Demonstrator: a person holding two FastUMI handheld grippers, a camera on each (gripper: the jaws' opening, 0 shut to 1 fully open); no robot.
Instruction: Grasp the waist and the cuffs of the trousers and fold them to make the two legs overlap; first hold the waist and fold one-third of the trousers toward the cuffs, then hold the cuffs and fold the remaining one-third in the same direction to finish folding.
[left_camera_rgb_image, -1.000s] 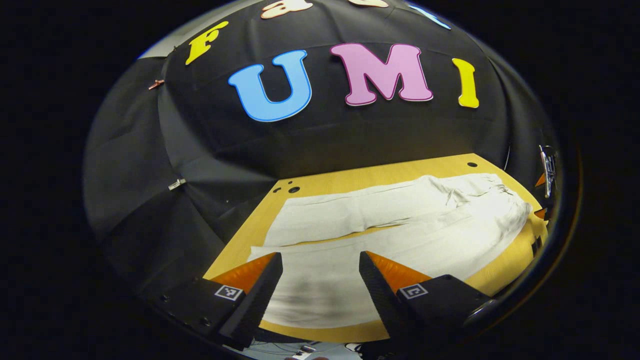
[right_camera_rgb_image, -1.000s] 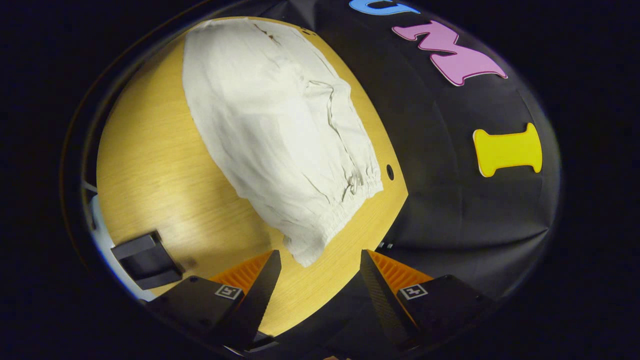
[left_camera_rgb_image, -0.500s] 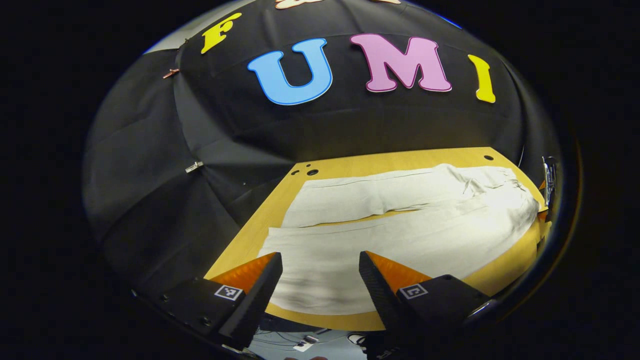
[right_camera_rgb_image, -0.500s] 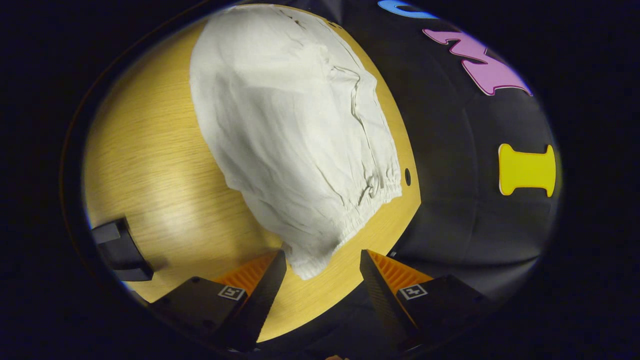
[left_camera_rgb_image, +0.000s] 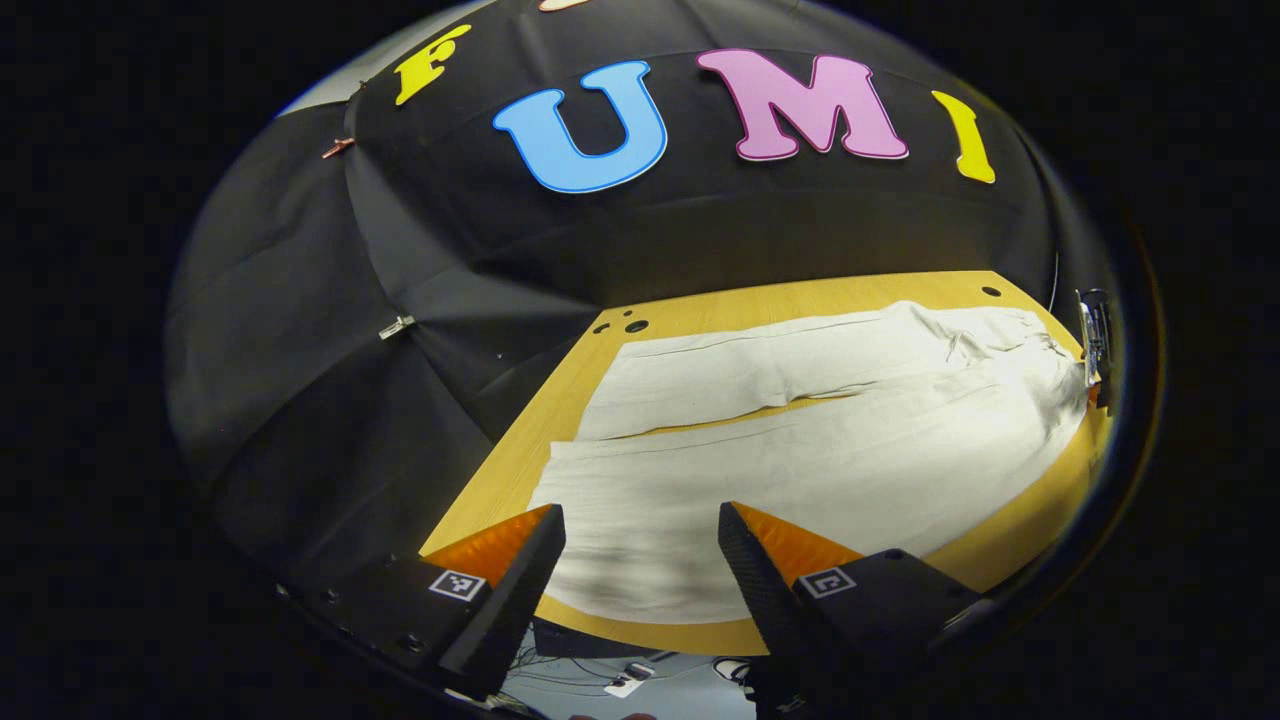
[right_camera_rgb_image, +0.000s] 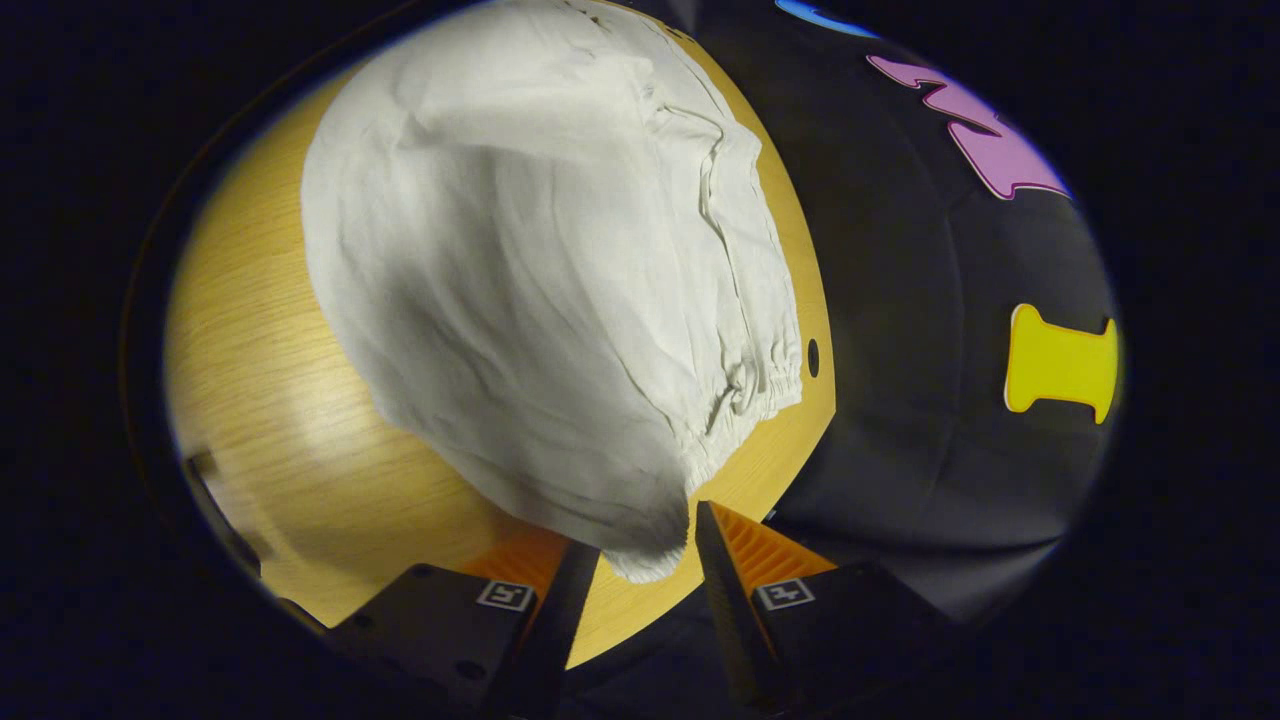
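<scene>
Right gripper view shows our right claw (right_camera_rgb_image: 645, 555) with its fingers drawn much closer together than half a second ago, now a narrow gap with the near waist corner of the trousers (right_camera_rgb_image: 540, 260) hanging down between them; whether both fingers already press the cloth we cannot tell. The white fabric has swollen toward the camera since a second ago, so we have moved in on the elasticated waist (right_camera_rgb_image: 745, 390), which lies near the edge of the desk (right_camera_rgb_image: 260, 400). In the left gripper view our left claw (left_camera_rgb_image: 640, 560) stands wide, as it did before, hovering over the cuff end of the near leg (left_camera_rgb_image: 640, 520), which has slid slightly lower in view. The two legs lie side by side, spread flat along the desk, not overlapped. We judge that the waist grip is closing while the cuff grip waits to be made.
</scene>
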